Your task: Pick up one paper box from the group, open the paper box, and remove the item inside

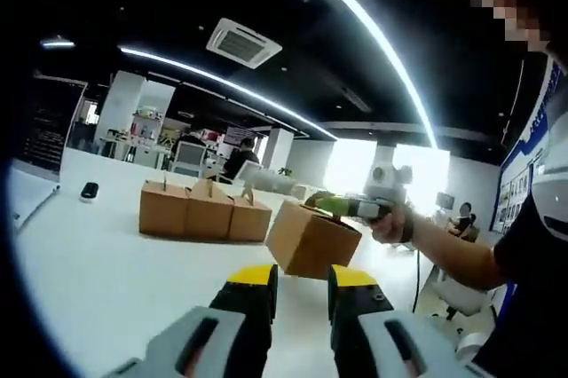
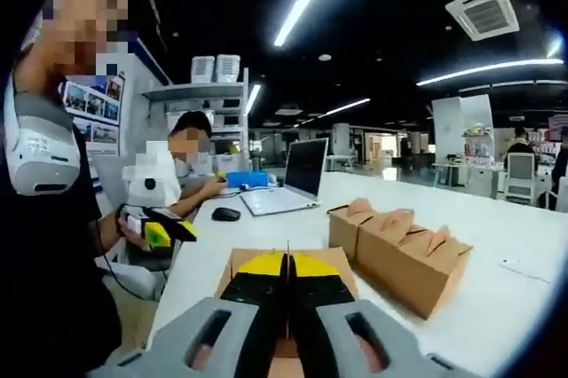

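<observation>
Held paper box (image 1: 311,238): a brown cardboard box, apart from the group, tilted, just above or on the white tabletop (image 1: 98,280); which of the two cannot be told. In the right gripper view its top (image 2: 286,264) lies directly under the jaws.

Right hand-held gripper (image 2: 287,273): yellow-tipped black jaws pressed together, pinching the thin upright tab on the box top. In the left gripper view it (image 1: 342,207) reaches in from the right, held by a hand (image 1: 390,223).

Left hand-held gripper (image 1: 303,279): jaws spread with a clear gap, pointing at the held box from near, not touching it. In the right gripper view it (image 2: 164,232) sits at the left, off the tabletop's edge.

Group of boxes (image 1: 204,209): three matching brown boxes, side by side and touching, in a row farther back on the tabletop.

Tabletop: long, white, glossy. It also carries an open laptop (image 2: 288,185), a dark mouse (image 2: 225,214) beside it, and a small dark object (image 1: 89,190) near the far edge.

Room: open office, dark ceiling, long strip lights (image 1: 364,27), a ceiling air vent (image 1: 242,43), white pillars, shelves, bright windows. A seated person (image 2: 191,165) is at the laptop.
</observation>
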`<action>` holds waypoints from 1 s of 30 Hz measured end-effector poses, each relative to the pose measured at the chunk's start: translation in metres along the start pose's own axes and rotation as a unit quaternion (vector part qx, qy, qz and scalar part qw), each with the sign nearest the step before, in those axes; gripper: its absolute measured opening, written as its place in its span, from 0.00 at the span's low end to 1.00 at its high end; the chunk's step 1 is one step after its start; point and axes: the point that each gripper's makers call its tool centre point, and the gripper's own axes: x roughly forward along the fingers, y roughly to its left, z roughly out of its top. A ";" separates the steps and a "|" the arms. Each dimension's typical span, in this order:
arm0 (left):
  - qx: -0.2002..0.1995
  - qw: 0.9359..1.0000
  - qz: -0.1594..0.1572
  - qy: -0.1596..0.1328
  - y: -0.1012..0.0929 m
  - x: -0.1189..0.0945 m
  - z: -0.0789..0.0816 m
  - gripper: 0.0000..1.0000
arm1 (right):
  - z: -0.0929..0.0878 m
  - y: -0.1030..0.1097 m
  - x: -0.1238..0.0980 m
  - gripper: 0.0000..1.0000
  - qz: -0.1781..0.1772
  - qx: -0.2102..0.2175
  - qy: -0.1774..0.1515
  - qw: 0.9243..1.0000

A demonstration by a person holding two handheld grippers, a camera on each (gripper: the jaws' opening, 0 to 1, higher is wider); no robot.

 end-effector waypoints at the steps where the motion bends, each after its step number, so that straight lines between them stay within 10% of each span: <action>1: -0.001 1.000 0.000 0.001 0.000 0.000 0.000 0.25 | -0.003 0.003 0.003 0.02 0.008 -0.002 0.003 1.000; 7: -0.005 1.000 -0.001 0.010 -0.001 -0.001 -0.005 0.25 | -0.026 0.037 0.013 0.02 0.091 -0.046 0.054 0.993; 16: -0.008 1.000 -0.003 0.015 -0.002 -0.005 -0.012 0.25 | -0.028 0.059 0.014 0.02 0.157 -0.063 0.045 0.985; 26: -0.007 1.000 -0.002 0.014 -0.001 -0.007 -0.012 0.25 | -0.036 0.053 0.020 0.03 0.138 -0.037 0.042 0.989; 30: -0.005 1.000 -0.009 0.022 -0.004 -0.007 -0.015 0.25 | -0.025 0.046 0.020 0.42 0.127 -0.003 0.014 0.992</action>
